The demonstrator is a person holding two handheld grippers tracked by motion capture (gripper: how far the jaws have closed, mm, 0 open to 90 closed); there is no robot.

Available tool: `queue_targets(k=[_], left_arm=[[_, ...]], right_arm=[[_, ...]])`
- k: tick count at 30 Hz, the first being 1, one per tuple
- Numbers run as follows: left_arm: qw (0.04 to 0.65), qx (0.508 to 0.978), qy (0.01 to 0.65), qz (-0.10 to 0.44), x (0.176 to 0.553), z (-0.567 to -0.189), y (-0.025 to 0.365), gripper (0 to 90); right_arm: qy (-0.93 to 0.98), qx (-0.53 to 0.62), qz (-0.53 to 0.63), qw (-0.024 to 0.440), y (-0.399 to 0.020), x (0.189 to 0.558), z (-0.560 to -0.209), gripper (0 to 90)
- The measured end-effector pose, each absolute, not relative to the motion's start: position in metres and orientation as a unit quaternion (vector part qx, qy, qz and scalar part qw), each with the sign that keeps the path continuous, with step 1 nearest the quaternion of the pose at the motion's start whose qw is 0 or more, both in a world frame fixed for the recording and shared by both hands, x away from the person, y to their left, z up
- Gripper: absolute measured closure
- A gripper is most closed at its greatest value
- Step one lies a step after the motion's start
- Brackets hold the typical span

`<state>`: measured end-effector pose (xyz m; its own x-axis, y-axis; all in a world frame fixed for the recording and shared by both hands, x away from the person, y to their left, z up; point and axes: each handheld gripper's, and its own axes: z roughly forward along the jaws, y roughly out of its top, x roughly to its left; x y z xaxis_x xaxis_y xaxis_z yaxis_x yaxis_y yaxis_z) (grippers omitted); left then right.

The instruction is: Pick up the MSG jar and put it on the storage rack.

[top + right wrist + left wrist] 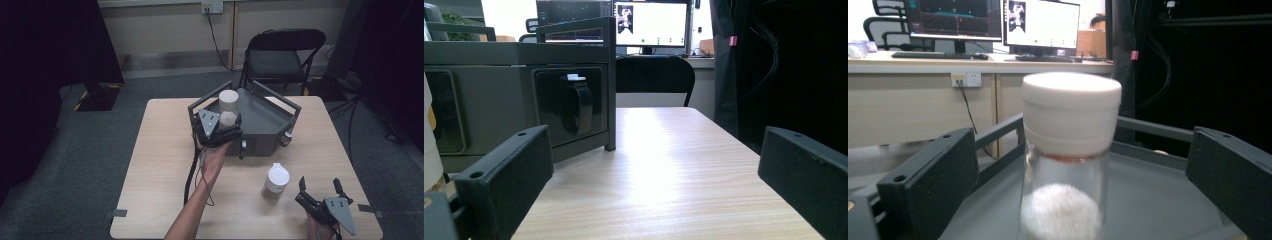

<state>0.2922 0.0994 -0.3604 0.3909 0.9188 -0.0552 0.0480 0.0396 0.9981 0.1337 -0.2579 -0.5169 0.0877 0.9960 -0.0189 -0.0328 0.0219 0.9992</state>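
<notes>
High view: the left tongs (220, 131) hang over the near-left corner of the grey tray (270, 120), with an upright, white-capped jar (228, 107) just ahead between wide jaws, seemingly untouched. The left gripper view shows white powder inside. The right tongs (320, 192), wide and empty, rest on the bench (160, 165) right of a second jar (276, 181).

High view looks down; gripper views sit low, sharing the grey tray (270, 120).
</notes>
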Motion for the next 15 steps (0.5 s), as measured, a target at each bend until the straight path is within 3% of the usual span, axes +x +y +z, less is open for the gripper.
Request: queue_targets(k=[15], left_arm=[[0.596, 0.573, 0.409, 0.386, 0.255, -0.375, 0.101, 0.3]], right_arm=[[0.473, 0.508, 0.483, 0.534, -0.258, 0.134, -0.517, 0.3]])
